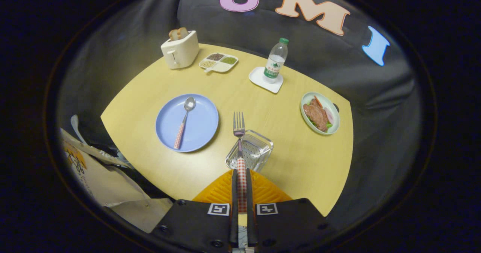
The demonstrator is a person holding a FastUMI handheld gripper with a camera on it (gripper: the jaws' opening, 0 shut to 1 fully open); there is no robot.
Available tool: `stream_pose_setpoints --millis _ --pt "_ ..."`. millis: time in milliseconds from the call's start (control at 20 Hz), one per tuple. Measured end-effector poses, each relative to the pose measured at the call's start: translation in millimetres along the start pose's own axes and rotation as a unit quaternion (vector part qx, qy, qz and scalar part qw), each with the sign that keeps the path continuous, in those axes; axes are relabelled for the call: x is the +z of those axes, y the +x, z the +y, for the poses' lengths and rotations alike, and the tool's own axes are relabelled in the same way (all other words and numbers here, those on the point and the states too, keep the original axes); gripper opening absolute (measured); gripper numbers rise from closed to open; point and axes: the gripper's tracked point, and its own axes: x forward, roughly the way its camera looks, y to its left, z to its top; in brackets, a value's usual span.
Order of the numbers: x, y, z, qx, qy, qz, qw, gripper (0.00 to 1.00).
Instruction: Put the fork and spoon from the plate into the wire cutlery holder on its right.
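We have the gripper (pixel 241 178) clamped on the fork (pixel 239 140) by its checked handle, tines hanging over the wire cutlery holder (pixel 251 152), so next we lower and release it, then fetch the spoon (pixel 184 121) from the blue plate (pixel 203 127).

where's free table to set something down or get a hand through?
Gripper is shut on the fork, over the holder. Bare table: between holder and food plate; the middle strip between blue plate, with the spoon, and coaster. Crowded at the back: toaster, snack tray, bottle.
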Motion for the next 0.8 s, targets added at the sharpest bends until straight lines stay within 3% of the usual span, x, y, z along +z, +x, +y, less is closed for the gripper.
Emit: stream_pose_setpoints --millis 800 --pt "-32.2 38.9 -20.1 0.028 -0.027 0.149 0.988 0.12"
